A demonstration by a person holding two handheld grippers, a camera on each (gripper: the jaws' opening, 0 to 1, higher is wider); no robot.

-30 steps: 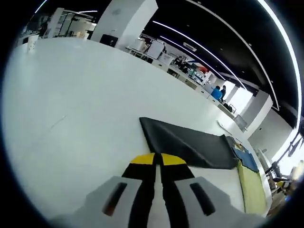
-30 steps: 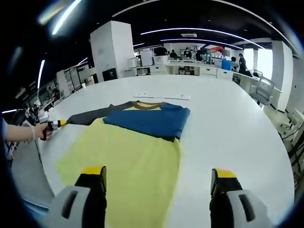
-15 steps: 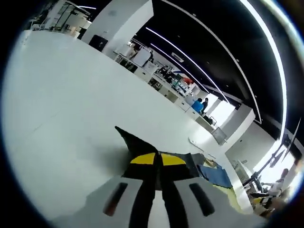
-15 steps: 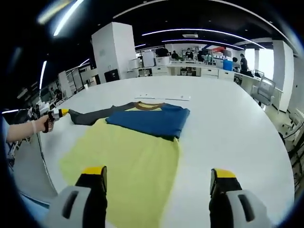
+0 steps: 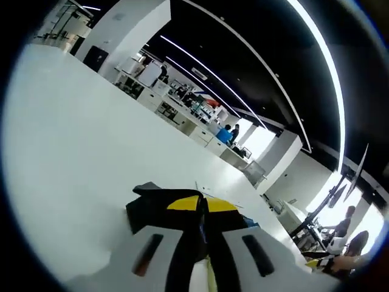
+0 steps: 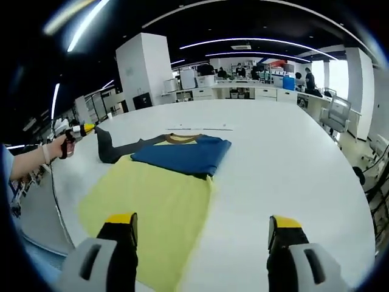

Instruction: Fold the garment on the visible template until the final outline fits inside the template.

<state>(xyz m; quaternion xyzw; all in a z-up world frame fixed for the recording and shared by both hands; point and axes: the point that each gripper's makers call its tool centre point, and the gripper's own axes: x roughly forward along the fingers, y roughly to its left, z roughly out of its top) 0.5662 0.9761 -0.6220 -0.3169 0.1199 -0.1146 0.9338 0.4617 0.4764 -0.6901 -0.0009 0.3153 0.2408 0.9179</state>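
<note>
My left tongs (image 5: 202, 204) are pinched tight on the dark sleeve (image 5: 149, 207) of the shirt. The sleeve is bunched up around the yellow tips and lifted off the white bench (image 5: 73, 146).

In the right gripper view I see the left tongs (image 6: 87, 128) far off to the left, held in a hand (image 6: 59, 148). The dark sleeve (image 6: 106, 148) hangs from them down to the bench (image 6: 285, 164).

The shirt (image 6: 155, 191) lies flat on the bench. Its body is yellow. A blue part (image 6: 182, 155) is folded over the top of it, near the brown collar (image 6: 178, 139).

My right tongs (image 6: 202, 228) are spread wide and hold nothing. They hang above the near edge of the yellow part.
</note>
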